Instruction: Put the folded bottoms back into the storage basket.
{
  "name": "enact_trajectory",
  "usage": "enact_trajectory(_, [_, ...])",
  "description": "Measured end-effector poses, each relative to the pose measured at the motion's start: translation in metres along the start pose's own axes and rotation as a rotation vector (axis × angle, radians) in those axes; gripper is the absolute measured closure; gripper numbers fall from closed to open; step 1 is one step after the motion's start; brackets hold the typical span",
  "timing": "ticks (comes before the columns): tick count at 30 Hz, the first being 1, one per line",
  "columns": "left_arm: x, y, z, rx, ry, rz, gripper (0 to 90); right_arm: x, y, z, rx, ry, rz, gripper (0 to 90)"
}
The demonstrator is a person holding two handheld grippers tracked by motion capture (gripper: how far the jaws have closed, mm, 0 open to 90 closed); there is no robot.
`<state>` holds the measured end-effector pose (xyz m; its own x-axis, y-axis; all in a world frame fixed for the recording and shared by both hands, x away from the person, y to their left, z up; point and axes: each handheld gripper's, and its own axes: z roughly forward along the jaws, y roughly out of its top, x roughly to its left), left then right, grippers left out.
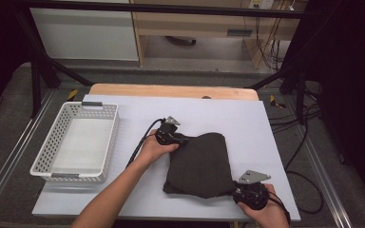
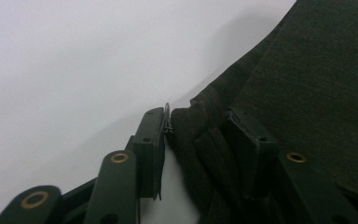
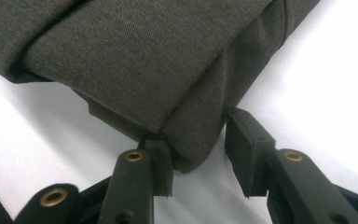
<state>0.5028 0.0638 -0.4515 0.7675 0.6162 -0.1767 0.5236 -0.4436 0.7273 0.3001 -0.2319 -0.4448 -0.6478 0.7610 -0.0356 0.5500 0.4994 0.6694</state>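
A dark folded cloth [image 1: 202,164] lies on the white tabletop [image 1: 247,118]. My left gripper [image 1: 183,140] is at the cloth's far left corner. In the left gripper view a bunched fold of the cloth [image 2: 307,70] stands between the jaws of that gripper [image 2: 198,135]; white table shows between the left pad and the fabric, so it is open. My right gripper [image 1: 233,189] is at the cloth's near right corner. In the right gripper view the cloth's [image 3: 144,56] folded corner rests against the left pad, with a clear gap to the right pad, so this gripper [image 3: 198,154] is open too.
A white perforated basket [image 1: 109,137] sits empty at the table's left. A wooden strip [image 1: 171,90] borders the far edge. Cables trail from both grippers, and black frame bars stand beyond the table at both sides.
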Motion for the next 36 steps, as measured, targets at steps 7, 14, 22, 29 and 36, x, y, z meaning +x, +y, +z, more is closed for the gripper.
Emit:
enact_trajectory(7, [-0.002,0.001,0.0,0.01,-0.024,-0.023,71.5,0.001,0.001,0.001,-0.003,-0.003,-0.001,58.3])
enact_trajectory(14, [-0.004,0.001,-0.002,0.005,-0.006,-0.045,75.2,0.001,0.001,0.0,-0.004,0.003,0.001,60.1])
enact_trajectory(22, [-0.005,0.004,-0.009,-0.002,0.009,-0.027,77.0,0.003,0.004,-0.001,0.0,0.011,-0.027,77.8])
enact_trajectory(29, [-0.003,0.008,-0.03,-0.022,0.021,-0.024,77.6,0.006,0.014,-0.009,-0.046,0.022,-0.022,80.1])
enact_trajectory(36, [0.004,0.015,-0.057,-0.033,0.054,-0.022,77.9,0.015,0.037,-0.01,-0.061,0.07,-0.045,80.3])
